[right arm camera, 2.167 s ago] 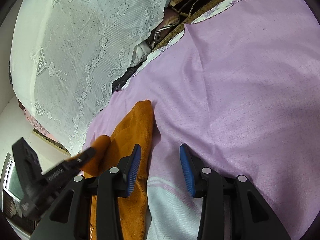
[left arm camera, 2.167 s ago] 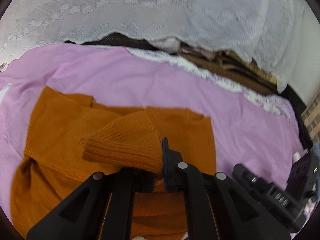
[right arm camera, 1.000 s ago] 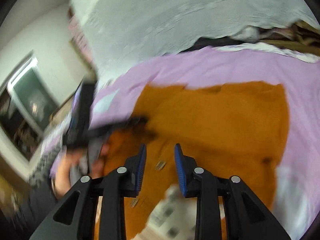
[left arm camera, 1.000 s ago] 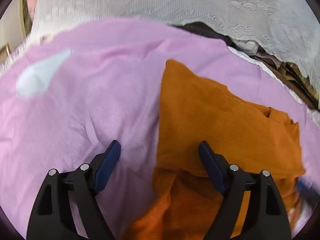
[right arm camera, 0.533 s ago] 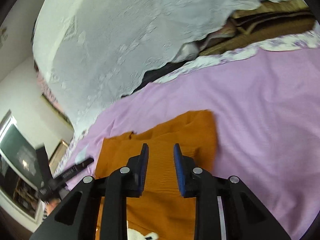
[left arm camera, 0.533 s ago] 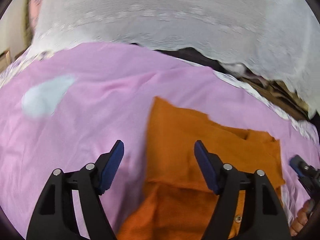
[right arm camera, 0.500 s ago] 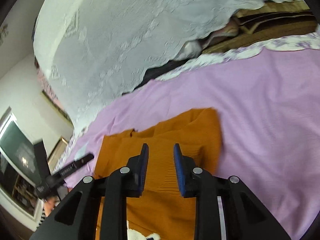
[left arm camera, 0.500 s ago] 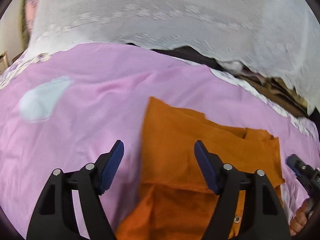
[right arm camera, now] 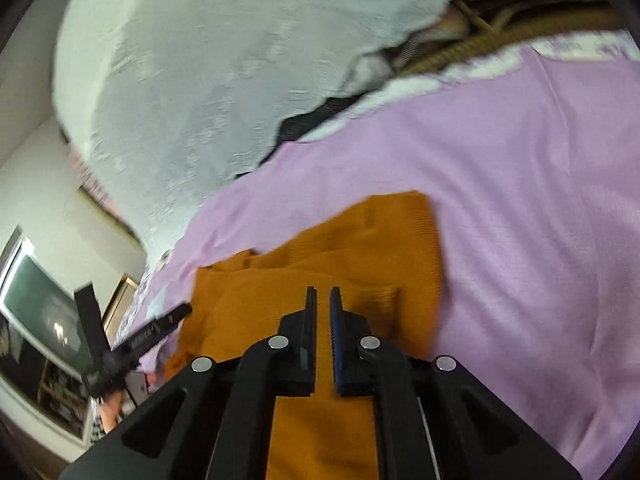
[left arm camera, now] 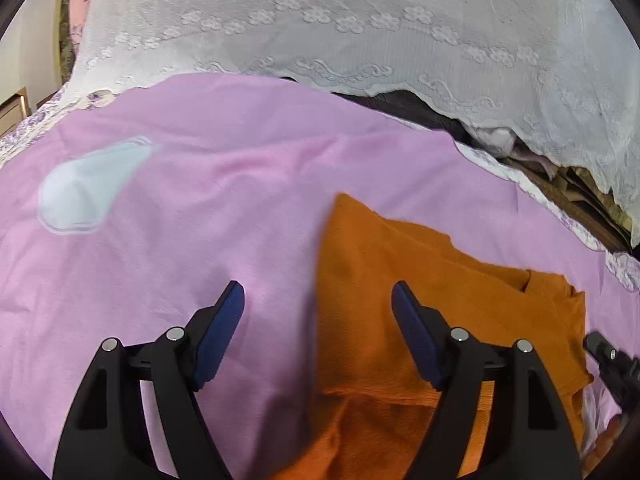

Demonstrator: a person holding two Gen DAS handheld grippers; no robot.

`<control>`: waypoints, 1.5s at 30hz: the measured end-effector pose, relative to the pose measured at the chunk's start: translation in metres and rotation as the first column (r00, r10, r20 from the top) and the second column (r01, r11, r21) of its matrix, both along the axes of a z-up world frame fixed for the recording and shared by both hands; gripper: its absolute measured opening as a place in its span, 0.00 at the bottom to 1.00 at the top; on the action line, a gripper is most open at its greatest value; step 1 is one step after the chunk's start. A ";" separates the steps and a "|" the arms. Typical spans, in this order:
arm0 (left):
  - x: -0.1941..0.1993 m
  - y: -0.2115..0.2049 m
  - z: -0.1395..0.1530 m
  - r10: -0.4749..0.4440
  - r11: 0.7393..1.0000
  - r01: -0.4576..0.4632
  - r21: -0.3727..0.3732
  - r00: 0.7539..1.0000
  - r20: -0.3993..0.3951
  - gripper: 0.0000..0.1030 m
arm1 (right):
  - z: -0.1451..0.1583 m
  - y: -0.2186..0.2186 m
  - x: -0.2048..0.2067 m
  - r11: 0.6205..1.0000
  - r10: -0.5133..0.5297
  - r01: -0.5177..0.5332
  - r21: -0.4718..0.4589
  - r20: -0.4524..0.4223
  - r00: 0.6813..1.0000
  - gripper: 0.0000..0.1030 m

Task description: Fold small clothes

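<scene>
An orange knit sweater lies partly folded on the pink sheet. My left gripper is open wide and empty, just above the sweater's left edge, one finger over the sheet and one over the sweater. The sweater also shows in the right wrist view. My right gripper is over the sweater's middle with its jaws nearly together and only a thin gap between them; no cloth shows between the pads. The left gripper shows at the left of the right wrist view.
A white lace cover drapes over piled things at the back of the bed. A pale blue patch is on the sheet at left. The right gripper's tip shows at the right edge. A dark screen stands far left.
My right gripper's jaws have closed from a wider gap to almost shut, and it has come lower over the sweater. My left gripper, which let go of the sleeve cuff earlier, stays open at the left edge.
</scene>
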State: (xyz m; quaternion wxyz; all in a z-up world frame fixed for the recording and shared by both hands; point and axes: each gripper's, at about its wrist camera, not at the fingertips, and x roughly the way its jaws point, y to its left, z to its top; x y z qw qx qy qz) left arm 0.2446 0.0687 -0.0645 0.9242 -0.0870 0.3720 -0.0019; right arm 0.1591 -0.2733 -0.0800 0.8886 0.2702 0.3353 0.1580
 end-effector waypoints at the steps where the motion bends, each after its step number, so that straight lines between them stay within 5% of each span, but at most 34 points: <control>1: 0.006 -0.001 -0.007 0.010 0.999 -0.008 0.042 0.999 -0.045 0.71 | -0.005 0.006 0.002 1.000 0.012 -0.013 -0.027 -0.030 0.999 0.11; 2: 0.011 -0.001 -0.022 0.000 0.997 0.008 0.072 0.994 -0.108 0.73 | -0.014 0.010 0.006 0.998 0.009 -0.014 -0.068 -0.080 0.997 0.11; 6: 0.004 -0.021 -0.018 0.000 0.979 0.016 0.201 0.997 -0.079 0.71 | -0.024 -0.002 0.006 1.000 -0.008 0.007 -0.012 -0.090 0.996 0.04; 9: -0.018 -0.010 -0.004 -0.070 0.996 0.072 0.056 0.996 -0.047 0.69 | -0.014 -0.003 -0.012 0.997 -0.048 0.047 -0.054 -0.025 0.999 0.10; 15: -0.069 0.008 0.001 -0.148 0.989 0.146 -0.032 0.986 -0.073 0.69 | -0.004 0.010 -0.048 0.994 0.000 0.002 -0.110 0.020 1.000 0.11; 18: -0.080 0.002 -0.012 -0.193 0.980 0.197 0.016 0.971 -0.137 0.69 | -0.016 0.023 -0.054 0.982 0.029 -0.046 -0.183 -0.093 0.995 0.23; 22: -0.104 -0.008 -0.018 -0.209 0.964 0.227 0.139 0.969 -0.132 0.70 | -0.016 0.020 -0.075 0.982 0.009 -0.024 -0.188 -0.084 0.996 0.23; 33: -0.175 -0.010 -0.027 -0.242 0.954 0.259 0.155 0.963 -0.116 0.72 | -0.017 0.023 -0.148 0.973 0.002 -0.018 -0.232 -0.069 0.998 0.24; 39: -0.211 -0.003 -0.027 -0.271 0.954 0.282 0.104 0.956 -0.110 0.77 | -0.014 0.026 -0.189 0.966 0.012 -0.029 -0.258 -0.068 0.998 0.39; 45: -0.236 0.029 -0.024 -0.285 0.958 0.281 -0.060 0.955 -0.079 0.79 | -0.012 0.022 -0.229 0.975 0.038 -0.050 -0.215 -0.059 0.998 0.43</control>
